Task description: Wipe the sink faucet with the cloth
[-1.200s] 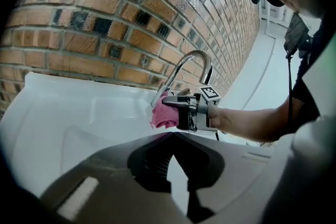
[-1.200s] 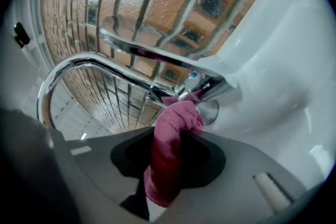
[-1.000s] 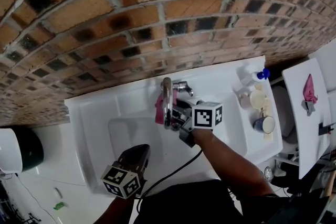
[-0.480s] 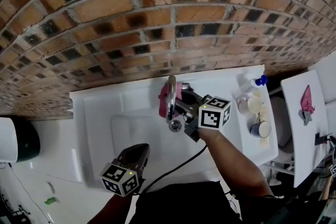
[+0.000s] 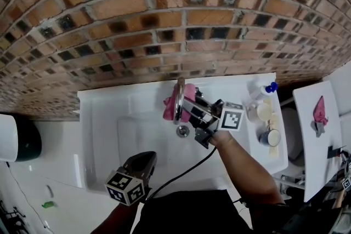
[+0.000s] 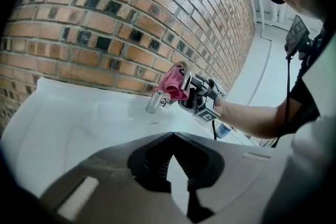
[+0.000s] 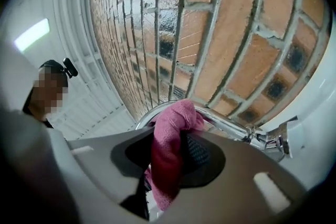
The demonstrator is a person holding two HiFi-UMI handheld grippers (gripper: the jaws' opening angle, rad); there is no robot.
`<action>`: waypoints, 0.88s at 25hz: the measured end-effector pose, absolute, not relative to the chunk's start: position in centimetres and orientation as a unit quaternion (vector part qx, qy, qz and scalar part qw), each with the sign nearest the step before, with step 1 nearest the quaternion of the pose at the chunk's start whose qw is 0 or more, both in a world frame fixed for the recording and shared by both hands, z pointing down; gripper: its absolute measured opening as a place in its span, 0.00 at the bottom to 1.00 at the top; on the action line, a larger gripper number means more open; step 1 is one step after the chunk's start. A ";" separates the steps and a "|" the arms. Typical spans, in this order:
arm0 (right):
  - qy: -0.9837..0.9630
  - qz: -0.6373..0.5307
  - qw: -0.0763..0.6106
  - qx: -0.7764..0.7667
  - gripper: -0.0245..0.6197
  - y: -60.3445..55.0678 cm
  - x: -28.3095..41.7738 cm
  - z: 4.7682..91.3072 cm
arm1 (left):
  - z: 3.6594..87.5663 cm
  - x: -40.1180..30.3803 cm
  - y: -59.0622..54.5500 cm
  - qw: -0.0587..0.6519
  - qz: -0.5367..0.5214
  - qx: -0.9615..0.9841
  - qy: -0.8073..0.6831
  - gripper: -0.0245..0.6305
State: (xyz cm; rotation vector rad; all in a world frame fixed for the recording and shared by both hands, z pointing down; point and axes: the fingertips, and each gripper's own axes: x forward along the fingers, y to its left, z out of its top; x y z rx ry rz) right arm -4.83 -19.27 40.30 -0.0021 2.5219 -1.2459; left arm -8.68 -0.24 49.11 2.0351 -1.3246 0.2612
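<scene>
The right tongs [image 5: 191, 108] are clenching the pink cloth [image 7: 169, 155] against the arch of the faucet [image 5: 177, 97] at the far edge of the sink [image 5: 109, 118], so wiping seems partway done, while the left tongs [image 6: 173, 136] are waiting closed and empty nearer.

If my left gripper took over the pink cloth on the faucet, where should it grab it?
Probably the loose fold of the cloth hanging on the side of the faucet away from the right gripper. Bring the left gripper in from the left of the basin, fingers opened. That fold bulges free of the chrome, while the other side is clamped.
</scene>
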 end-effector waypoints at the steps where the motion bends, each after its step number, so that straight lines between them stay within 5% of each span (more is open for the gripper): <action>1: 0.882 -0.440 0.168 0.002 0.23 -19.2 -4.6 40.3 | 49.0 -8.6 -0.1 0.342 0.100 0.782 -0.511 0.05; 22: 0.903 -0.409 0.126 -0.034 0.22 -15.8 -2.1 41.3 | 48.1 -7.3 2.1 0.320 0.099 0.800 -0.497 0.05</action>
